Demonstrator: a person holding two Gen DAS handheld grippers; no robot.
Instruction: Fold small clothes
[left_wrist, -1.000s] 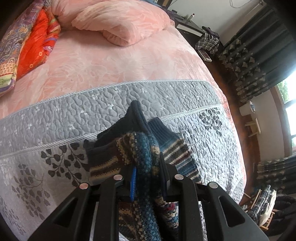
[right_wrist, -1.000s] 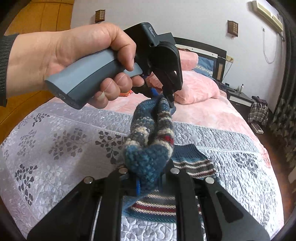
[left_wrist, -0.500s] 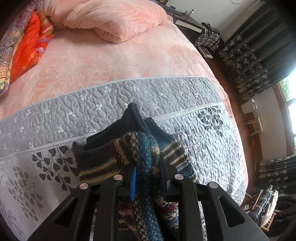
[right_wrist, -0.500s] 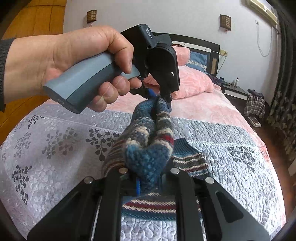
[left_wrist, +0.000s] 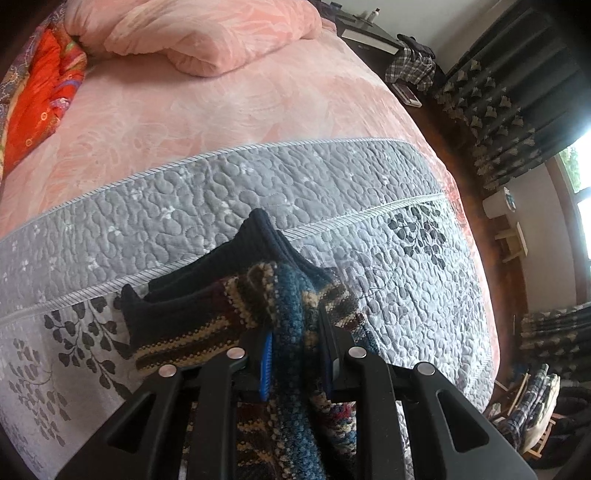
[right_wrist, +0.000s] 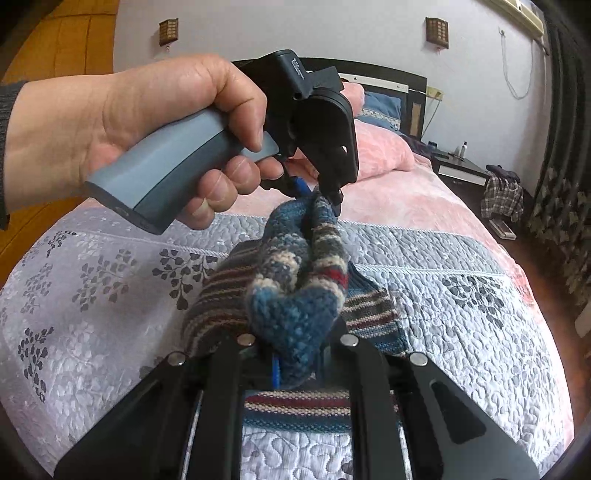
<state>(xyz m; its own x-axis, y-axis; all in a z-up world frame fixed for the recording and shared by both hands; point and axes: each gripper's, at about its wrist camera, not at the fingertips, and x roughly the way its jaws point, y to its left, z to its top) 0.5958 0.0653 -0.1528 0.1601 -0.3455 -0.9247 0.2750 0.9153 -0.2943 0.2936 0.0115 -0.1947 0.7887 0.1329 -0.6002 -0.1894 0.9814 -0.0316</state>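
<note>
We hold the striped knit sock (right_wrist: 295, 295) stretched above the grey quilt (right_wrist: 110, 295), left gripper (right_wrist: 328, 192) and right gripper (right_wrist: 295, 354) each clamped on an end.

I see a chunky, rough-knit sock (right_wrist: 295, 295), a stitched matt quilt (left_wrist: 332, 184), and probably matt plastic fingers (right_wrist: 221, 387).
</note>
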